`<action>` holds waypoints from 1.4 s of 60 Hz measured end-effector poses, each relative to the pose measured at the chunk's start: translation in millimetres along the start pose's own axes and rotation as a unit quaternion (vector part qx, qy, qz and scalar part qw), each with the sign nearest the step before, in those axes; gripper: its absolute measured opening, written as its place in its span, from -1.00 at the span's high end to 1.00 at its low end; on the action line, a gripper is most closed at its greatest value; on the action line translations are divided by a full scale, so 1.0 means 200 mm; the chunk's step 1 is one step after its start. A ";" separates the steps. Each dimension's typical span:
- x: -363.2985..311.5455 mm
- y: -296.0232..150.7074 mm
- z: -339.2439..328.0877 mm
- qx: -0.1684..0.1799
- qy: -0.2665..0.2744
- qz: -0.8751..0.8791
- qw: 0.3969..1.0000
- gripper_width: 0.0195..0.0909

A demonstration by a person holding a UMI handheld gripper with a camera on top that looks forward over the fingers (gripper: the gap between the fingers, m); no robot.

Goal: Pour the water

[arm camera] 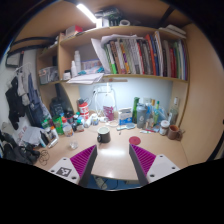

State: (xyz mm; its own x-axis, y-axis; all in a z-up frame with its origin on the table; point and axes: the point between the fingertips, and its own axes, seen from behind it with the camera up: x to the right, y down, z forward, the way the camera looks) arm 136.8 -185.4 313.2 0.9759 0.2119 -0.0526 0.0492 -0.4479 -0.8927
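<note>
Gripper view, one item per line.

Gripper (113, 160): held level above a desk, aimed at the far clutter. Two fingers spread wide, nothing between them but bare desk. Inner faces carry magenta pads (82, 157), ridged in texture, angled like a funnel; the outer finger bodies are pale and blocky.

Desk (115, 148): light wood, smooth, matt. Bare in the near middle, crowded along the far edge.

Dark cup (104, 133): short, round, just beyond the fingers, slightly left of centre.

Pink disc (135, 141): flat, round, lying on the desk to the right of the cup, near the right finger's tip.

Bottles (146, 113): a cluster at the far right, tall, clear plastic or glass, some greenish. Which one holds the water for pouring cannot be told.

Second group of containers (62, 124): far left, small, mixed colours, shapes indistinct.

Shelf (140, 76): wooden, fixed above the desk, carrying a row of upright books (150, 55) with coloured spines.

Ceiling light (87, 13): a bright strip, far overhead.

Dark hanging items (20, 100): on the left wall, soft in outline.
</note>
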 end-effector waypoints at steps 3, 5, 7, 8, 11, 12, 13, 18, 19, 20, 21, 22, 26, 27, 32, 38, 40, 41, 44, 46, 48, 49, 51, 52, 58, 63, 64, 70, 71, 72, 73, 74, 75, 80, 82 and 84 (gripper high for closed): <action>-0.01 -0.01 0.00 0.005 0.017 0.005 1.000 -0.44; -0.02 -0.01 -0.01 0.006 0.030 0.010 0.999 -0.44; -0.04 -0.01 -0.02 0.006 0.045 0.014 0.999 -0.44; -0.06 -0.01 -0.02 0.007 0.050 0.016 0.999 -0.44; -0.10 -0.03 -0.05 0.012 0.060 0.024 0.998 -0.44; -0.13 -0.03 -0.06 0.015 0.063 0.026 0.998 -0.44; -0.16 -0.04 -0.06 0.018 0.066 0.028 0.997 -0.44; -0.24 -0.04 -0.09 0.025 0.083 0.025 0.996 -0.45; -0.26 -0.04 -0.10 0.026 0.086 0.024 0.996 -0.44; -0.28 -0.04 -0.10 0.027 0.089 0.022 0.995 -0.44; -0.29 -0.04 -0.10 0.028 0.091 0.020 0.995 -0.44; -0.31 -0.04 -0.11 0.029 0.093 0.019 0.995 -0.44; -0.38 -0.03 -0.12 0.032 0.096 0.017 0.995 -0.44; -0.41 -0.02 -0.12 0.031 0.094 0.017 0.995 -0.44; -0.53 0.03 -0.10 0.021 0.078 0.020 0.997 -0.43; -0.65 0.10 -0.02 0.021 0.058 0.003 0.998 -0.43; -0.70 0.12 0.01 0.024 0.051 -0.006 0.998 -0.44; -0.72 0.12 0.03 0.026 0.048 -0.009 0.998 -0.43; -0.77 0.14 0.11 0.032 0.040 -0.013 0.999 -0.44; -0.82 0.16 0.17 0.034 0.034 -0.013 0.999 -0.44; -0.86 0.19 0.25 0.036 0.027 -0.012 0.999 -0.44; -0.87 0.19 0.28 0.035 0.024 -0.011 0.999 -0.44; -0.92 0.21 0.37 0.036 0.017 -0.010 0.999 -0.44; -0.94 0.22 0.42 0.037 0.014 -0.010 0.999 -0.45; -1.08 0.25 0.73 0.047 -0.006 -0.026 0.999 -0.44; -1.20 0.28 0.99 0.059 -0.026 -0.040 0.997 -0.45; -1.23 0.29 1.05 0.059 -0.032 -0.040 0.997 -0.45; -1.37 0.42 1.38 0.046 -0.058 -0.041 0.996 -0.44; -1.39 0.44 1.43 0.044 -0.060 -0.042 0.996 -0.44; -1.40 0.46 1.49 0.044 -0.061 -0.042 0.996 -0.45; -1.42 0.47 1.54 0.044 -0.061 -0.043 0.996 -0.45; -1.43 0.48 1.58 0.046 -0.060 -0.044 0.996 -0.45; -1.45 0.49 1.63 0.048 -0.060 -0.045 0.996 -0.45; -1.52 0.53 1.83 0.054 -0.064 -0.052 0.995 -0.45; -1.55 0.53 1.90 0.058 -0.066 -0.049 0.995 -0.45; -1.58 0.53 1.96 0.064 -0.069 -0.046 0.994 -0.44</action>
State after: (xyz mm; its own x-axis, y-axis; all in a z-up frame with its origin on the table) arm -249.2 40.7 60.9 0.9294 0.3686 -0.0207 0.1016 -0.3093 -0.9455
